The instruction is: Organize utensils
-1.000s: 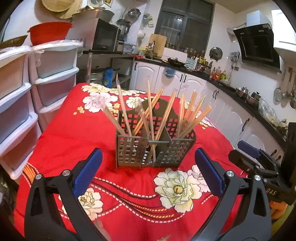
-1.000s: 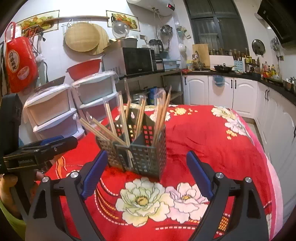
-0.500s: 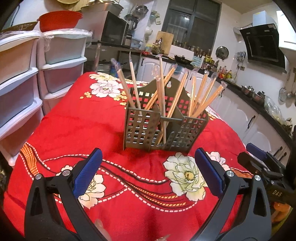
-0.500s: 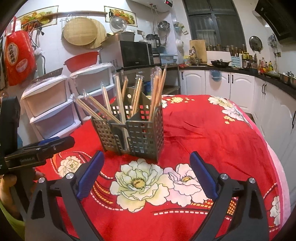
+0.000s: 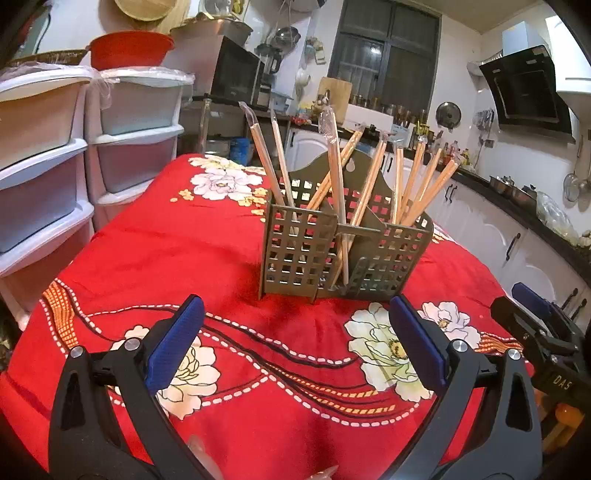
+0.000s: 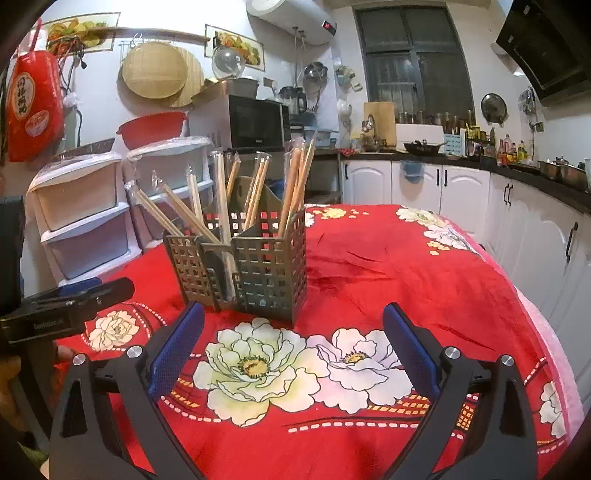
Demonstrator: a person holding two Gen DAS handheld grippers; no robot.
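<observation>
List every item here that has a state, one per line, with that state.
left gripper: open, empty.
right gripper: open, empty, jaws just widened.
utensil caddy: upright on the red tablecloth.
wrapped chopsticks: standing tilted in the caddy's compartments.
storage drawers: shut.

Few readable markings in the kitchen

In the left wrist view the letters "DAS" stand in pale print on the black body of the right gripper (image 5: 526, 310) at the right edge. In the right wrist view a pale brand word on the left gripper (image 6: 122, 286) is too blurred to read; the red bag (image 6: 33, 105) hanging on the wall bears large Chinese characters in a white oval, not legible; the water heater (image 6: 295, 20) shows a small red display, unreadable.
</observation>
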